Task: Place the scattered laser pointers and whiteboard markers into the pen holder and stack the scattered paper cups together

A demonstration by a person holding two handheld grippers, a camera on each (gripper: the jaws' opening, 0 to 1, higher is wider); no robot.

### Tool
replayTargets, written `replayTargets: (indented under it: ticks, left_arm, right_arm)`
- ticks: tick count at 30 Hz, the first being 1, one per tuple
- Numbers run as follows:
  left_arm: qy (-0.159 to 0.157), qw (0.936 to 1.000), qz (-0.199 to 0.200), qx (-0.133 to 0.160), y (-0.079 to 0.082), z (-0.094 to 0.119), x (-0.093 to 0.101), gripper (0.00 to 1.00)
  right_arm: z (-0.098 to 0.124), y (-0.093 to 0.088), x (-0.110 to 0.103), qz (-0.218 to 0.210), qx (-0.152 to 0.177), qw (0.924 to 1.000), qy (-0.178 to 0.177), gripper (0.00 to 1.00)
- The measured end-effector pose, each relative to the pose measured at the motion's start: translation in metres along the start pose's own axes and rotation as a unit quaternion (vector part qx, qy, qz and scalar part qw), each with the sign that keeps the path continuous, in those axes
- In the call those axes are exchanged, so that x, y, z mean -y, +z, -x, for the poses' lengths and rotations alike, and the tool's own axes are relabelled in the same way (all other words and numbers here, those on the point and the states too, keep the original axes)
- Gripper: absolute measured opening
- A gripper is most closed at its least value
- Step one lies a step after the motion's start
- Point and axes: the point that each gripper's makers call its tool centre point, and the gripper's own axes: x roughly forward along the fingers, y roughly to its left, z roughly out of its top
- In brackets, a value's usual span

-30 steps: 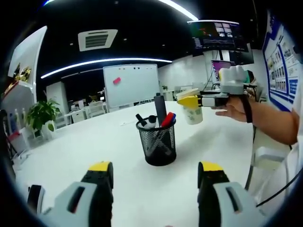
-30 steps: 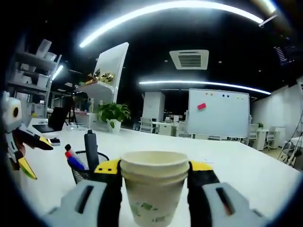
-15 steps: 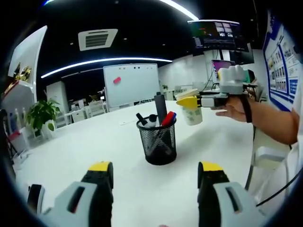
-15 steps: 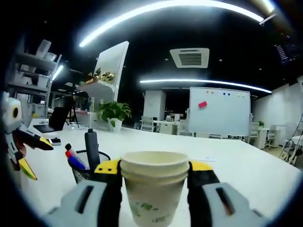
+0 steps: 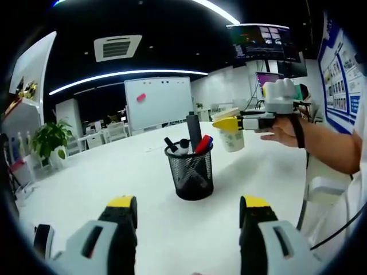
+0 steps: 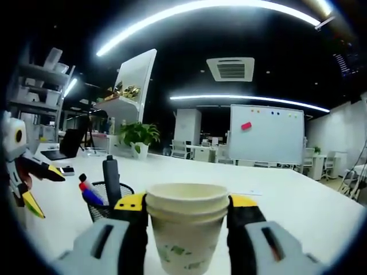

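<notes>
In the left gripper view, a potted plant stands at the far left edge of a wide white table, with a whiteboard on the back wall behind it. The left gripper rises from the bottom of the view with its two yellow-tipped jaws spread wide apart and nothing between them, held above the bare tabletop. Just beyond the jaws, near the middle of the table, stands a black mesh pen holder with several markers and a taller dark pointer standing upright inside it. To the right of the holder, a person's hand holds the right gripper up in the air, its jaws clamped on paper cups that are lifted clear of the table. In the right gripper view, the left gripper shows at the far left edge with its yellow tips parted. Next comes the pen holder, low and left of centre, with markers poking out. In the centre, the right gripper grips the stacked paper cups, one nested in the other, a jaw pressed against each side. The whiteboard stands behind on the right.
</notes>
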Motion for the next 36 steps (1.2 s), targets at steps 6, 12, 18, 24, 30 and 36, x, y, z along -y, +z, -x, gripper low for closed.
replayTargets:
  ticks: [6, 12, 18, 24, 30, 36]
  left_arm:
    - [-0.001, 1.0000, -0.001, 0.001, 0.0010, 0.0001, 0.0002, 0.74]
    - [0.000, 1.0000, -0.002, -0.001, 0.0009, 0.0001, -0.0003, 0.74]
    - [-0.001, 1.0000, -0.002, -0.001, 0.0008, -0.0003, 0.0002, 0.74]
    - [-0.001, 1.0000, -0.002, -0.001, 0.0007, -0.0005, 0.0004, 0.74]
    - [-0.001, 1.0000, -0.002, -0.002, -0.0001, -0.0007, 0.0007, 0.74]
    - [0.000, 1.0000, -0.002, -0.003, -0.0012, -0.0004, 0.0004, 0.74]
  right_arm:
    - [-0.0002, 0.0006, -0.0007, 0.000, 0.000, 1.0000, 0.001, 0.55]
    - [-0.0003, -0.0001, -0.0010, 0.001, -0.001, 1.0000, 0.002, 0.55]
    - [-0.0004, 0.0005, -0.0003, 0.000, 0.000, 1.0000, 0.001, 0.55]
    - [0.0002, -0.0005, -0.0003, -0.001, -0.001, 1.0000, 0.000, 0.55]
    - [0.0003, -0.0014, 0.0000, -0.002, -0.002, 1.0000, -0.002, 0.55]
    - [-0.0003, -0.0014, -0.0004, -0.003, -0.002, 1.0000, -0.001, 0.55]
